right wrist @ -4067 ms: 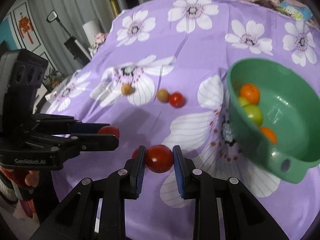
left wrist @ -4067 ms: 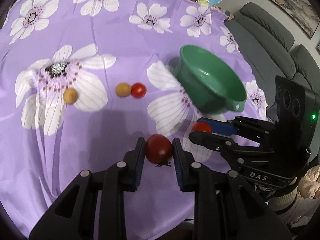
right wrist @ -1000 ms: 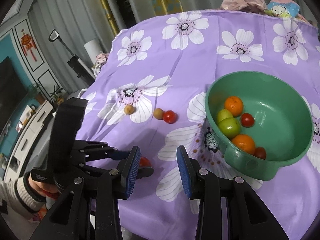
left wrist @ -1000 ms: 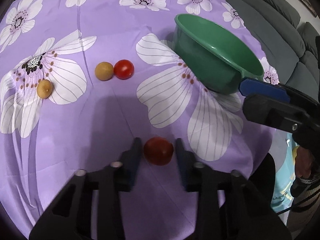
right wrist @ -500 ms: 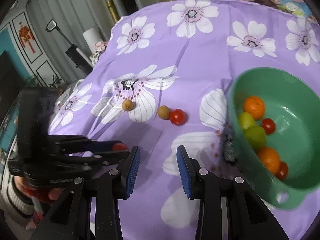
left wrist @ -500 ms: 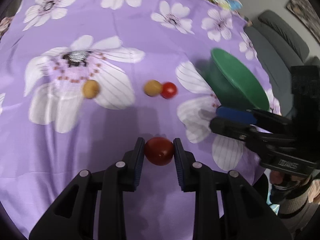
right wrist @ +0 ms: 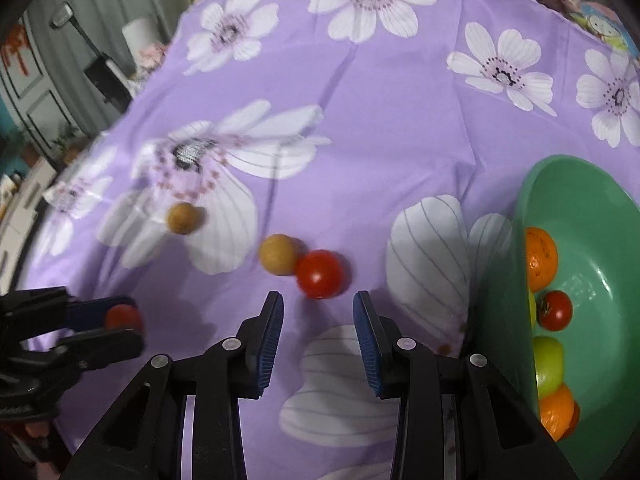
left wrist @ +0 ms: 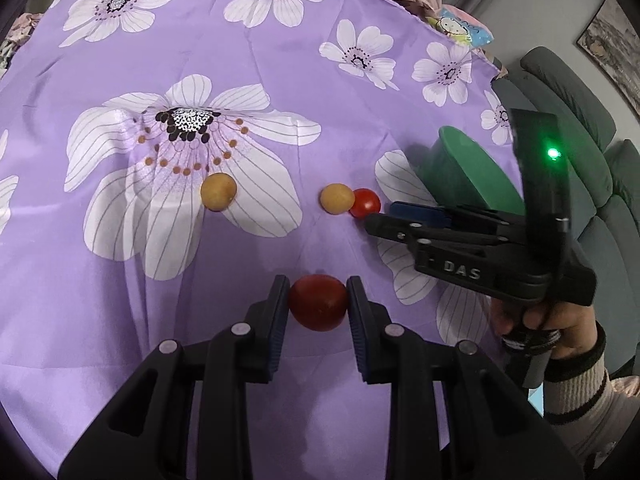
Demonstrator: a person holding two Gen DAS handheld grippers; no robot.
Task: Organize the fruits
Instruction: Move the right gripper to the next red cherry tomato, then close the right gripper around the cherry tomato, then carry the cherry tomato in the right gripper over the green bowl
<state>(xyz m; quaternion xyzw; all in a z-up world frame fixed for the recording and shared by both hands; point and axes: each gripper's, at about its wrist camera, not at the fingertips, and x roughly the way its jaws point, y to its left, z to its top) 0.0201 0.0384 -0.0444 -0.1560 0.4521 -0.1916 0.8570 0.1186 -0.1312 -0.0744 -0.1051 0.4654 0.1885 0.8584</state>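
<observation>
Bare cloth (right wrist: 360, 152) lies open beyond the small tomato (right wrist: 320, 274); green bowl (right wrist: 592, 208) blocks the right.

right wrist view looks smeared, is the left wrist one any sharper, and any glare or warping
Right wrist view: motion-blurred, the tan round fruit and the flower print smeared, with glare streaks inside the green plastic bowl. Left wrist view: sharper, the dark red tomato crisp between the pads. Both views: fisheye bending, dark corners.
</observation>
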